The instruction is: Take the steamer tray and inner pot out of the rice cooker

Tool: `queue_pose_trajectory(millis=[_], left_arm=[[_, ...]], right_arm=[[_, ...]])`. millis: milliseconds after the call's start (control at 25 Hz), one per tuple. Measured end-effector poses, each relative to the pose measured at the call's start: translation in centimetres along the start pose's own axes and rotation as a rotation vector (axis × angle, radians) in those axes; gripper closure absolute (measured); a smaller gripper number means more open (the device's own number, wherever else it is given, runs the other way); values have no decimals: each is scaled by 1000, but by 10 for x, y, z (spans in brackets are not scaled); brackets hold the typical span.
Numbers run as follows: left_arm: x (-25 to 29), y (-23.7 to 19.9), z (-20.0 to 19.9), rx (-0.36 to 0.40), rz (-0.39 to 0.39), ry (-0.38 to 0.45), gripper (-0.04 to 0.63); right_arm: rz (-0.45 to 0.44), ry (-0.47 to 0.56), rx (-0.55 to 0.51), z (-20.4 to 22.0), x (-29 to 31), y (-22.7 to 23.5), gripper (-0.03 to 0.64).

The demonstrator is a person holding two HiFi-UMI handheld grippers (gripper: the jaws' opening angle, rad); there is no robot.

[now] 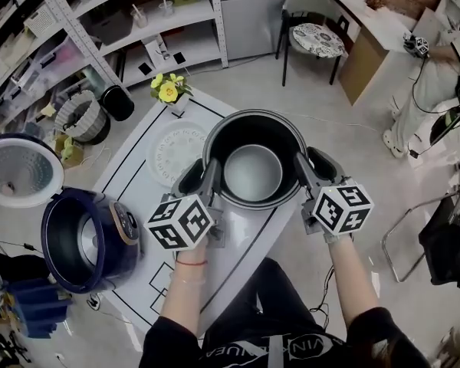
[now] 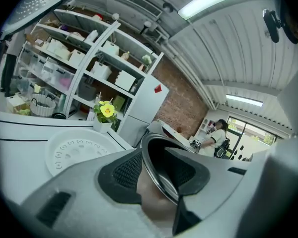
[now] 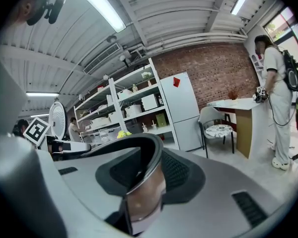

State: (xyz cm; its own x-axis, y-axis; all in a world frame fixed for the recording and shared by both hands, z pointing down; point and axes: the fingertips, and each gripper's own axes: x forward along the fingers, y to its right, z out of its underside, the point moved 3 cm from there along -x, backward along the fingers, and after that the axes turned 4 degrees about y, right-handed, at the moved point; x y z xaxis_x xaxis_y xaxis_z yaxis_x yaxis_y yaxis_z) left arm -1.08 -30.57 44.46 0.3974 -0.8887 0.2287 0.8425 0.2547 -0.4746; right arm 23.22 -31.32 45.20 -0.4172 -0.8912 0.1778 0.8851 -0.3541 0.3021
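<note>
My left tongs (image 1: 202,179) and right tongs (image 1: 307,171) each clamp the rim of the inner pot (image 1: 253,129), one on either side. They hold it over the worktop (image 1: 241,232), well right of the open rice cooker (image 1: 84,240). The steamer tray (image 1: 175,153) already lies on the worktop just left of the pot. Both are out, so I judge only setting the pot down and letting go remains.

Left gripper (image 1: 203,173), right gripper (image 1: 314,167): jaws clamped
</note>
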Motion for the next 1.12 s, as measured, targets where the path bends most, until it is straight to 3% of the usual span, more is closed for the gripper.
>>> queue_pose_trajectory(millis=[800,960,1120], left_arm=[[19,-3,14,-14,-45,-19,468],[20,-3,16,-2,-40,3,471],[16,-2,12,35,-30,40,471]], right_arm=[[-20,-30,5,5,13,22,508],[-33,-41,-31,6,13,23,502],[-32,-44,-138,2,12,23,494]])
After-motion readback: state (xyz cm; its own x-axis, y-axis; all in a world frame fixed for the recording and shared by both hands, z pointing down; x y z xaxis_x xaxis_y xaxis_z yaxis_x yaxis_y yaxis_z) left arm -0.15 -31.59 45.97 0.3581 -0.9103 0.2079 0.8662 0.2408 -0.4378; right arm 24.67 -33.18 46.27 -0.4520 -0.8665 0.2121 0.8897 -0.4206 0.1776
